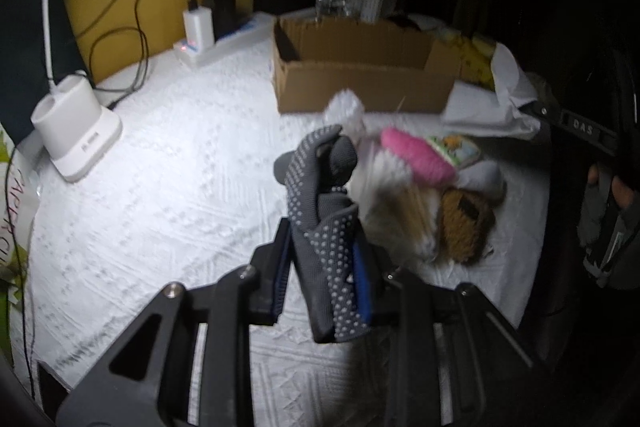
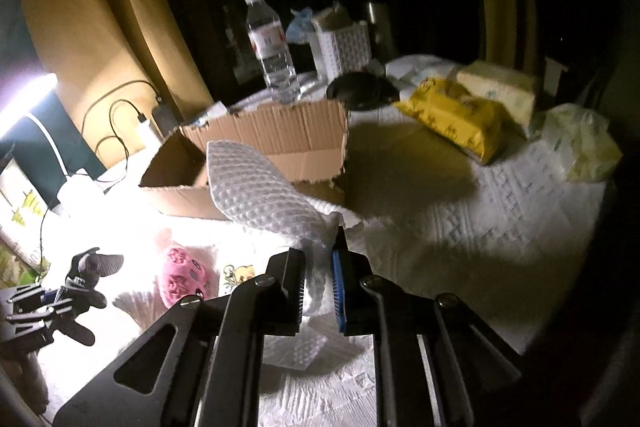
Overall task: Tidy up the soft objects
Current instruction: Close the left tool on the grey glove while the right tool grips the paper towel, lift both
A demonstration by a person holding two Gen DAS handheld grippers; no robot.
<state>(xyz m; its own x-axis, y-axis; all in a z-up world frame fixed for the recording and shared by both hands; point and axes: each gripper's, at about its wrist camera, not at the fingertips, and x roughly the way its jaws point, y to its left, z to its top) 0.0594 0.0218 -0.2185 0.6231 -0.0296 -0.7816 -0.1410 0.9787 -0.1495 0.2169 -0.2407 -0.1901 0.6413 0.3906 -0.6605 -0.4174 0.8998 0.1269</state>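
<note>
My left gripper [image 1: 320,259] is shut on a grey glove with pale dots [image 1: 324,211] and holds it above the white tablecloth. It also shows in the right wrist view [image 2: 86,281] at the far left. My right gripper [image 2: 318,275] is shut on a white waffle-weave cloth [image 2: 260,187], lifted in front of the open cardboard box [image 2: 280,143]. The box shows in the left wrist view [image 1: 360,75] too. On the table lies a pile of soft things: a pink item [image 1: 416,155], a white furry item [image 1: 392,203], a brown plush [image 1: 464,223].
A power strip with chargers [image 1: 208,39] and a white lamp base [image 1: 76,135] stand at the left. A water bottle [image 2: 272,47], a white basket [image 2: 344,47], yellow tissue packs [image 2: 452,115] and a black lid [image 2: 360,91] sit behind and right of the box.
</note>
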